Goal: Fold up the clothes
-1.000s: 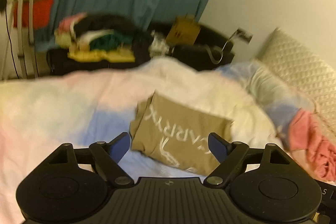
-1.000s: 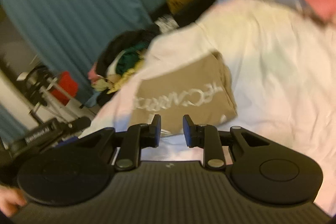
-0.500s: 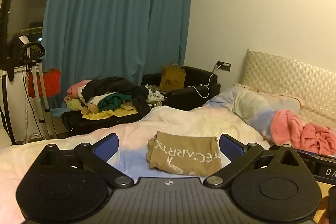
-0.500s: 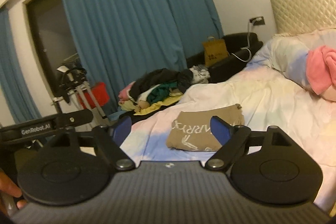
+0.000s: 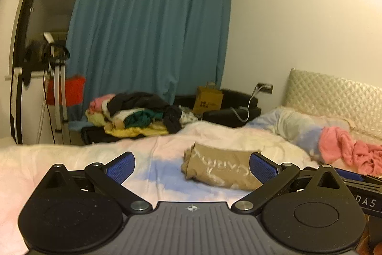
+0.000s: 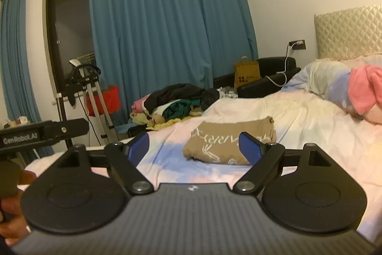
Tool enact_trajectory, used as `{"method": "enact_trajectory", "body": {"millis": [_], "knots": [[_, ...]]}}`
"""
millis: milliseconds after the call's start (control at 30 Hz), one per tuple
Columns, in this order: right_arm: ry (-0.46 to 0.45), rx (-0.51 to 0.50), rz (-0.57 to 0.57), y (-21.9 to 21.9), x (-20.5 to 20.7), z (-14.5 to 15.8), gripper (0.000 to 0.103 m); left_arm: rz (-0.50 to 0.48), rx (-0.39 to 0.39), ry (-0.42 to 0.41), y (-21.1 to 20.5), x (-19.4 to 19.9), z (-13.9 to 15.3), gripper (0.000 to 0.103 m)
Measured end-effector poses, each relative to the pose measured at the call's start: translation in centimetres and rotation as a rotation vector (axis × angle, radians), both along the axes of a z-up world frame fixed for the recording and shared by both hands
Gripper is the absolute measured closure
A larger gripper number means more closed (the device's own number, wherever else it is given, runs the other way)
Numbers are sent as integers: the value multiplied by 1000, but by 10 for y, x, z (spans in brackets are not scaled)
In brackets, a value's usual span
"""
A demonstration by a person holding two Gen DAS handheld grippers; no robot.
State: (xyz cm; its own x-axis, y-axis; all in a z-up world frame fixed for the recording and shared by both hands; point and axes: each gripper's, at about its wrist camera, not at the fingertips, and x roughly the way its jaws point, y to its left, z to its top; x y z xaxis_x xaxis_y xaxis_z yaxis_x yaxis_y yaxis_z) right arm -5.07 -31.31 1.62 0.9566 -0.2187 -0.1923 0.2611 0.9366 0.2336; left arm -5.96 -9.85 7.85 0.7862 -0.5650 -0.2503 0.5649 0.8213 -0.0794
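Folded tan shirt (image 5: 222,167) lying on pastel duvet (image 5: 155,173); left gripper (image 5: 192,165) and right gripper (image 6: 194,147) both spread wide, holding nothing

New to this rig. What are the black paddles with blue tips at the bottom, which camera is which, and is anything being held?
No robot arm here: a person carries a handheld two-finger gripper in each hand, each with a fisheye camera looking forward along its fingers. One picture is from the left gripper, the other from the right gripper. The blue tips are the finger pads. Both grippers are open and hold nothing. Ahead on the bed lies a folded tan shirt with white lettering. A pink garment lies crumpled near the pillow. A clothes pile sits beyond the bed, before the blue curtain.
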Motion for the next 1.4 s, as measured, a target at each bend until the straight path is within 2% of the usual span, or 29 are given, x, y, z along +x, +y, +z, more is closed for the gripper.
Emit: {"method": "enact_trajectory", "body": {"millis": [333, 467, 733, 1033, 1400], "knots": [[45, 18, -22, -2, 13, -20, 19, 17, 53, 29, -2, 10, -41, 0], [56, -1, -26, 1, 12, -22, 19, 22, 41, 60, -1, 12, -48, 0], [68, 6, -45, 1, 10, -24, 19, 33, 23, 53, -1, 12, -44, 0], [74, 13, -50, 1, 11, -23, 19, 39, 42, 21, -3, 5, -45, 0], [75, 12, -59, 2, 10, -24, 19, 48, 46, 26, -1, 4, -47, 0]]}}
